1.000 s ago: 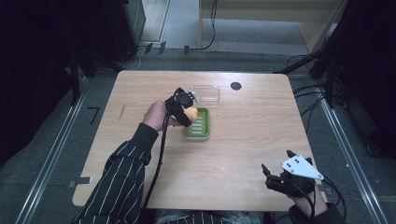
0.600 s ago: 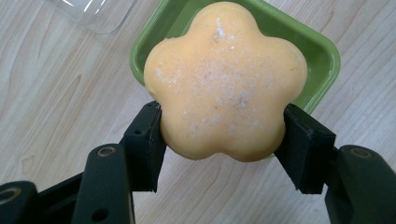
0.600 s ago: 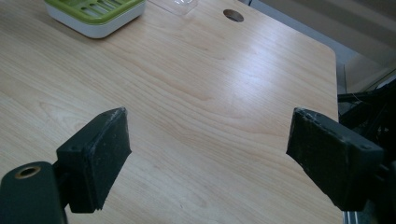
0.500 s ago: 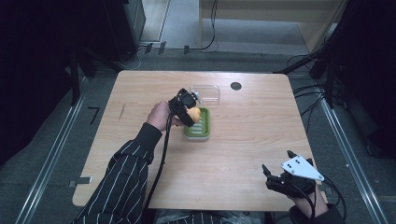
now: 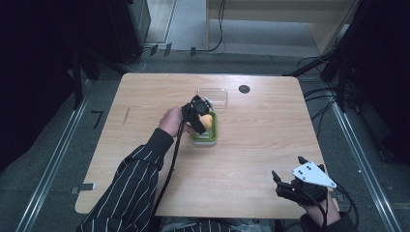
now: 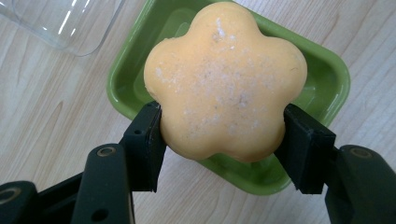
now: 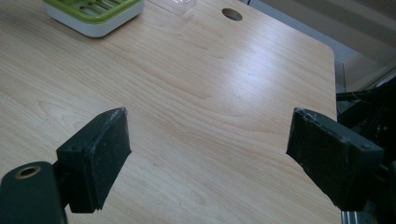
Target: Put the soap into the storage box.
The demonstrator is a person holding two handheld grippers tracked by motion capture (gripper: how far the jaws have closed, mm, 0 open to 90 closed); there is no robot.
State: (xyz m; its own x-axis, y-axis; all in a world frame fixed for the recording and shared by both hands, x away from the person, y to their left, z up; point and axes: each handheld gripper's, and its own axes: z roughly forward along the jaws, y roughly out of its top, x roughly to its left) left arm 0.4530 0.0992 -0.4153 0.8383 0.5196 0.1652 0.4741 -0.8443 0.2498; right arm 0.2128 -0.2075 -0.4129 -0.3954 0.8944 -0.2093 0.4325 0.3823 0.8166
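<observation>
A pale orange, flower-shaped bar of soap (image 6: 224,79) is pinched between the two black jaws of the left gripper (image 6: 223,135), one jaw pressed against each side of the bar. The soap is held just above a green rectangular plastic soap dish (image 6: 327,79), which is seen beneath and behind it in the left gripper view. In the high view the left gripper (image 5: 197,114) is seen over the left edge of the green dish (image 5: 212,137), with the orange soap (image 5: 207,121) above the dish's tray. A clear rectangular plastic lid (image 5: 212,96) lies on the table just beyond the dish, toward the far edge; a corner of it (image 6: 60,23) is seen up and to the left of the dish in the left gripper view.

The dish stands near the middle of a light wooden table (image 5: 270,125). A small dark round hole (image 5: 244,89) is set in the tabletop beyond and to the right of the dish.

The right gripper (image 5: 290,186) is held well apart from the dish, near the table's near right corner. Its jaws are spread wide with nothing between them, and bare wood (image 7: 205,130) is seen through the gap.
</observation>
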